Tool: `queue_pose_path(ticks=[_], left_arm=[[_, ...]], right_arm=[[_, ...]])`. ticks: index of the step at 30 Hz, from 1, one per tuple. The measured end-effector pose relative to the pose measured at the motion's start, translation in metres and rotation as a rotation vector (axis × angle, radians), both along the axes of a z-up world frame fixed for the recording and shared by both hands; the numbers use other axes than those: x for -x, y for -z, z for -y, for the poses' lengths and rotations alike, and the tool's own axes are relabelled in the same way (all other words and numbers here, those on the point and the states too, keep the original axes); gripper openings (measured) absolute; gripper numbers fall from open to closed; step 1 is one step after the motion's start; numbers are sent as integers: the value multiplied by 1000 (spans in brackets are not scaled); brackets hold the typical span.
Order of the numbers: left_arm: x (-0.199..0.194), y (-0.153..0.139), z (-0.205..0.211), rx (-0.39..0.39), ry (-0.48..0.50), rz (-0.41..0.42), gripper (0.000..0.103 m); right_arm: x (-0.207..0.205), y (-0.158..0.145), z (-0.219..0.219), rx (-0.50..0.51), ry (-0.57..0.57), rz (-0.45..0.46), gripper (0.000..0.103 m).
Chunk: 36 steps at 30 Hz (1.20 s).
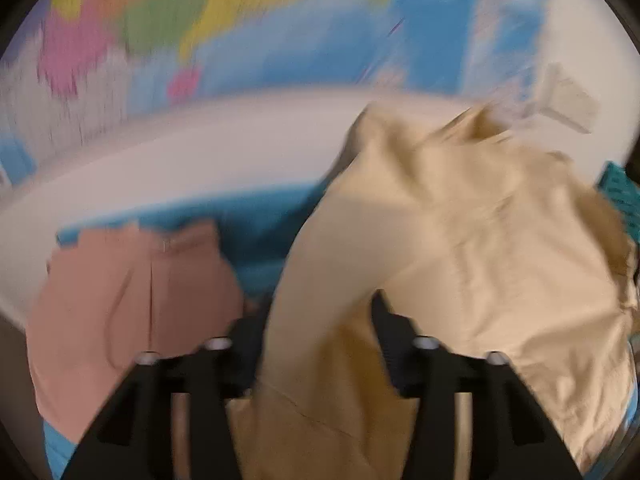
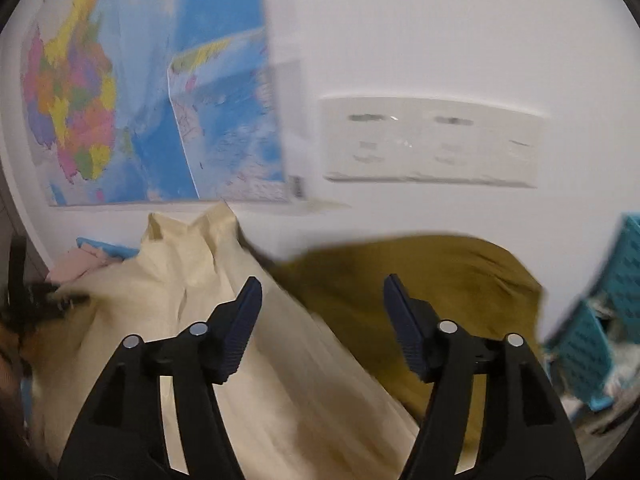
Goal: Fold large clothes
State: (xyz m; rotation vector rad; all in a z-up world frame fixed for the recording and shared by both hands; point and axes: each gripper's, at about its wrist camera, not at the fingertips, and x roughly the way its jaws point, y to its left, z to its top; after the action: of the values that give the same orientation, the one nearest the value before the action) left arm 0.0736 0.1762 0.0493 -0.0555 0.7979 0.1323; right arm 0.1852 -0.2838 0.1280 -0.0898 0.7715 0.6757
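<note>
Left wrist view, blurred: the left gripper (image 1: 316, 320) has its jaws apart, and a fold of one cream cotton garment (image 1: 460, 240) runs between them; whether the pads touch it I cannot tell. One pink folded garment (image 1: 132, 300) lies beside it on the blue surface (image 1: 260, 216). Right wrist view: the right gripper (image 2: 322, 300) is spread, nothing between its fingers, over the cream garment and one olive-green garment (image 2: 440, 272). Two teal perforated baskets (image 2: 588, 340) and one wall map (image 2: 120, 100) show.
</note>
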Motion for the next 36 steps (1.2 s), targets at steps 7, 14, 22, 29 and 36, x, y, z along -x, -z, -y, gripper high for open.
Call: queue_pose_path(ticks=[7, 14, 22, 29, 36], left_arm=[[78, -4, 58, 70, 313, 25, 65], [159, 28, 82, 103, 453, -29, 65], [224, 53, 142, 95, 656, -35, 73], [227, 84, 173, -148, 614, -96, 78], [213, 73, 150, -229, 408, -29, 32]], right_arm=[[114, 39, 105, 79, -79, -121, 66], [188, 101, 129, 286, -52, -178, 62], [226, 128, 83, 308, -130, -25, 62], [212, 92, 76, -23, -154, -123, 14], [226, 14, 114, -254, -127, -119, 3]])
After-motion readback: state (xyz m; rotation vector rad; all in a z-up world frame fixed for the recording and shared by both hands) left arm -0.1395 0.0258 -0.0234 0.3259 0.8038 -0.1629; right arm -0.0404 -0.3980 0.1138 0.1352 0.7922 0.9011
